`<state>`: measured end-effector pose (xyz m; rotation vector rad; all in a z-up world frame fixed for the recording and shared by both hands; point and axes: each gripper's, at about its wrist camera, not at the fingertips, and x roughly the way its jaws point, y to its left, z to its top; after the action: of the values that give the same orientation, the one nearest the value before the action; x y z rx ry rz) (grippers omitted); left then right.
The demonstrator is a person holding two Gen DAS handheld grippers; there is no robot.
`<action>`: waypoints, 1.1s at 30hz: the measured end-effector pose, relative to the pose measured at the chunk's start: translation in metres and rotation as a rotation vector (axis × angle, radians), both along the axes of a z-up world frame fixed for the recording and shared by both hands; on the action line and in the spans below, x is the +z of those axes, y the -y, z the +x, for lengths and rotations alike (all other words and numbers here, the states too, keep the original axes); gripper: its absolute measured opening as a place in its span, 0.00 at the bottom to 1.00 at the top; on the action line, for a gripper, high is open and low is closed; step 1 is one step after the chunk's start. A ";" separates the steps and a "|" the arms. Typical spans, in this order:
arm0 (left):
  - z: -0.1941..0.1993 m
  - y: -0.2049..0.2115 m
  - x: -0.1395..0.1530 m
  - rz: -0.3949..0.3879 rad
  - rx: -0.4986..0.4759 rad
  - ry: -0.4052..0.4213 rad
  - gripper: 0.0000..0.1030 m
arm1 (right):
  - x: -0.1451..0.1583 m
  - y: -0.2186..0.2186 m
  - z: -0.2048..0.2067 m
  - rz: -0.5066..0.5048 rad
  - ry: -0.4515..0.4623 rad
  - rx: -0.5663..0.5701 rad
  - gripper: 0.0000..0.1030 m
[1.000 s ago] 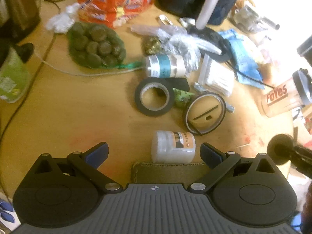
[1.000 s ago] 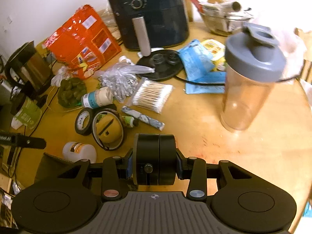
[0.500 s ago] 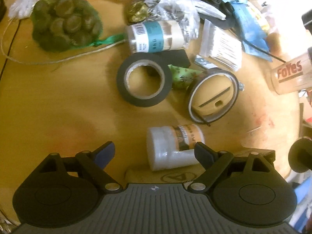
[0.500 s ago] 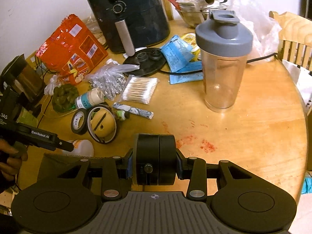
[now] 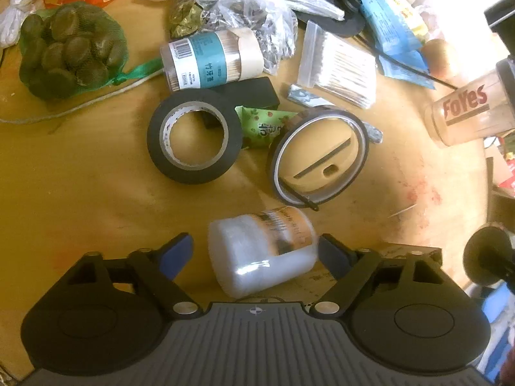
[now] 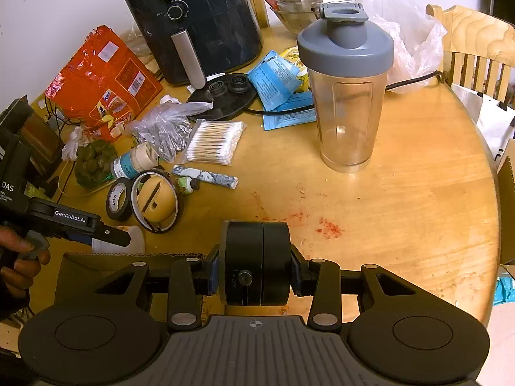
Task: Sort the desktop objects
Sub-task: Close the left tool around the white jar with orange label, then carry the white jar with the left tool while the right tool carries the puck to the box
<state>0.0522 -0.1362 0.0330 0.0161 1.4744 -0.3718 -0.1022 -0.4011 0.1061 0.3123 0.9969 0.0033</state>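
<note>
A white plastic bottle [image 5: 260, 254] with an orange and black label lies on its side on the wooden table [image 5: 80, 177]. My left gripper [image 5: 256, 252] is open around it. The right finger [image 5: 331, 254] sits against the bottle's base and the left finger [image 5: 178, 252] stands apart from its cap end. In the right wrist view, the left gripper [image 6: 106, 234] hovers over that bottle [image 6: 133, 241] behind a cardboard box edge [image 6: 128, 255]. My right gripper [image 6: 254, 273] is shut on a black round puck-like device [image 6: 257, 257] held above the table's near edge.
Beyond the bottle lie a black tape roll [image 5: 193, 138], a thin tape ring around a wooden disc [image 5: 318, 154], a green wrapper [image 5: 264, 125], a toothpick jar [image 5: 212, 59] and bagged cotton swabs [image 5: 338, 64]. A shaker bottle [image 6: 347, 96] and air fryer [image 6: 199, 16] stand further back.
My left gripper has moved forward and down, so the white bottle now lies between its fingers and has tilted. The right gripper has drawn back from the shaker, still holding the black device.
</note>
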 end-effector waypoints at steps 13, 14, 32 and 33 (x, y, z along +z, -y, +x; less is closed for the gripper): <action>-0.001 0.001 -0.009 0.038 0.012 -0.020 0.64 | -0.002 0.005 0.004 0.001 -0.012 -0.006 0.42; -0.001 0.002 -0.009 0.042 0.010 -0.016 0.64 | -0.003 0.006 0.005 0.001 -0.014 -0.008 0.42; -0.018 -0.013 0.023 0.036 0.052 0.148 0.60 | 0.002 -0.004 0.015 0.000 0.000 0.038 0.42; -0.019 -0.014 0.028 0.030 0.055 0.169 0.59 | 0.003 -0.005 0.015 0.000 0.001 0.041 0.42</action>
<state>0.0329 -0.1221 0.0609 0.0301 1.3109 -0.2957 -0.0868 -0.3964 0.1087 0.2914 1.0021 0.0405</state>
